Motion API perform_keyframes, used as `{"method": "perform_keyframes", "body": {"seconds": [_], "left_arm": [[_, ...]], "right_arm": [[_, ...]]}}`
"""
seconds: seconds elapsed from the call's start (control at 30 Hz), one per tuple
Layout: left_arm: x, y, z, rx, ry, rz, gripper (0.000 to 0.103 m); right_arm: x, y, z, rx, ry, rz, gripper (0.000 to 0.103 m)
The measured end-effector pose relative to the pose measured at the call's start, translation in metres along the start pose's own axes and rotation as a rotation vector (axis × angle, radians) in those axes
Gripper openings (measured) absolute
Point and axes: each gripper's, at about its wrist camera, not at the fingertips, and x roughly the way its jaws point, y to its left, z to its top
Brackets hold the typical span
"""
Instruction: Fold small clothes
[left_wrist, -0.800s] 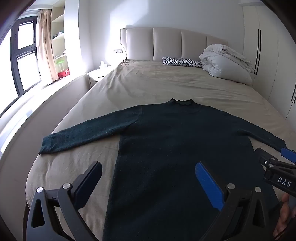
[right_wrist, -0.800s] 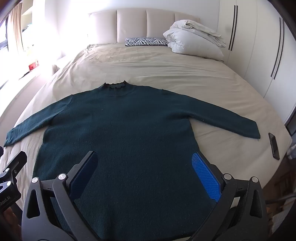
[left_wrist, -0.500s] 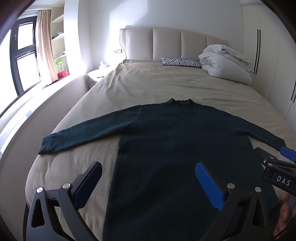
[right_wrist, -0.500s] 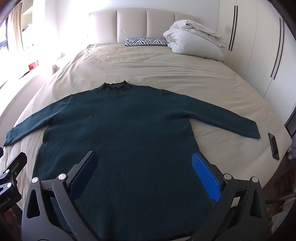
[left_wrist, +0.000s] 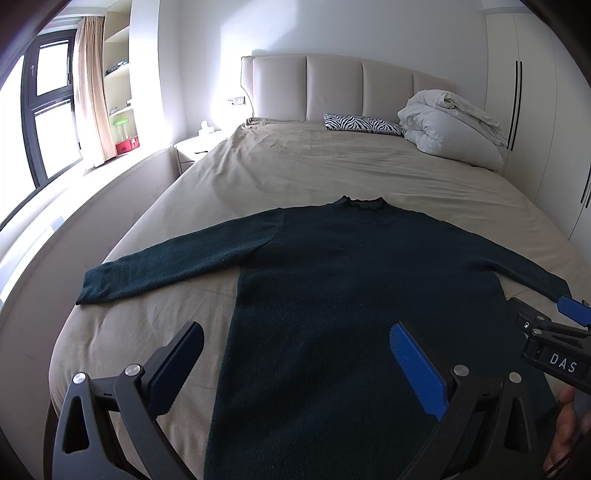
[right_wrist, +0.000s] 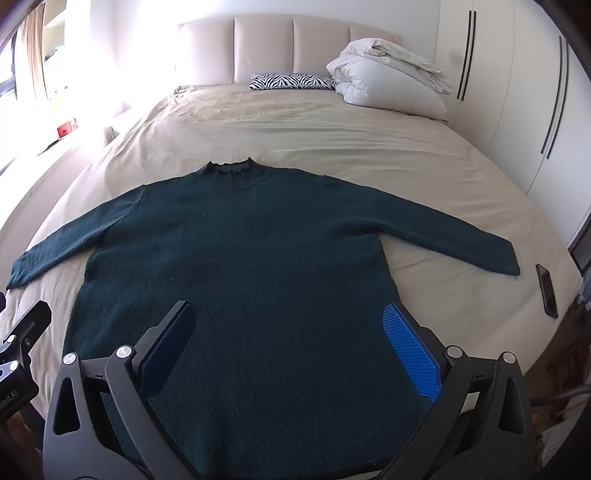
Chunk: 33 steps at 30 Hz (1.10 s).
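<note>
- Bedroom w/ a beige-sheeted bed (right_wrist: 332, 140) was seen; padded headboard (left_wrist: 332, 88) at the far end, window (left_wrist: 48, 110) on the left, wardrobe doors (right_wrist: 517, 92) on the right.
- Dark green sweater (right_wrist: 236, 258) was laid flat on the near half of the bed, neck toward the far end, both sleeves spread out left and right.
- No fold was made yet, as judged; sleeves and body were all left to do.
- Left gripper (left_wrist: 295, 365) was held fully open above the sweater's left hem area, nothing gripped.
- Right gripper (right_wrist: 288, 350) was likewise wide open over the lower body, nothing between its pads (right_wrist: 410, 350).
- Black phone (right_wrist: 546, 291) was noted near the right sleeve cuff, apart from it; could get in the way of the sleeve grab.
- White duvet (right_wrist: 388, 81) and zebra pillow (right_wrist: 291, 81) were piled at the far end, well apart.
</note>
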Motion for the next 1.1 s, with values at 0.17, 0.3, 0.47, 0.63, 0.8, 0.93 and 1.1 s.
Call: {"method": "perform_keyframes", "body": {"seconds": [0.17,0.3,0.47,0.63,0.8,0.93,1.1], "left_arm": [[-0.0002,0.0015,-0.0004,-0.003,0.001,-0.001,0.103],[-0.0002,0.002,-0.0005,-0.003,0.001,-0.002,0.103],[-0.0001,0.0021,-0.0003,-0.004,0.001,-0.002,0.103],[-0.0002,0.002,-0.0006,-0.003,0.0,-0.002,0.103],[-0.0001,0.002,-0.0002,-0.004,0.001,-0.002,0.103],[-0.0004,0.0021,-0.0006,-0.004,0.0,-0.002,0.103],[-0.0002,0.0023,-0.0003,-0.004,0.001,-0.003,0.103]], "right_arm": [[0.0039,0.0006,-0.0023,0.0,0.003,0.0,0.103],[0.0039,0.0013,-0.0019,-0.001,0.004,-0.001,0.103],[0.004,0.0017,-0.0019,-0.002,0.004,-0.002,0.103],[0.0044,0.0018,-0.0022,-0.002,0.004,-0.002,0.103],[0.005,0.0021,-0.0025,-0.002,0.005,-0.003,0.103],[0.0053,0.0025,-0.0025,-0.003,0.006,-0.003,0.103],[0.0051,0.0022,-0.0016,-0.003,0.007,-0.003,0.103]]}}
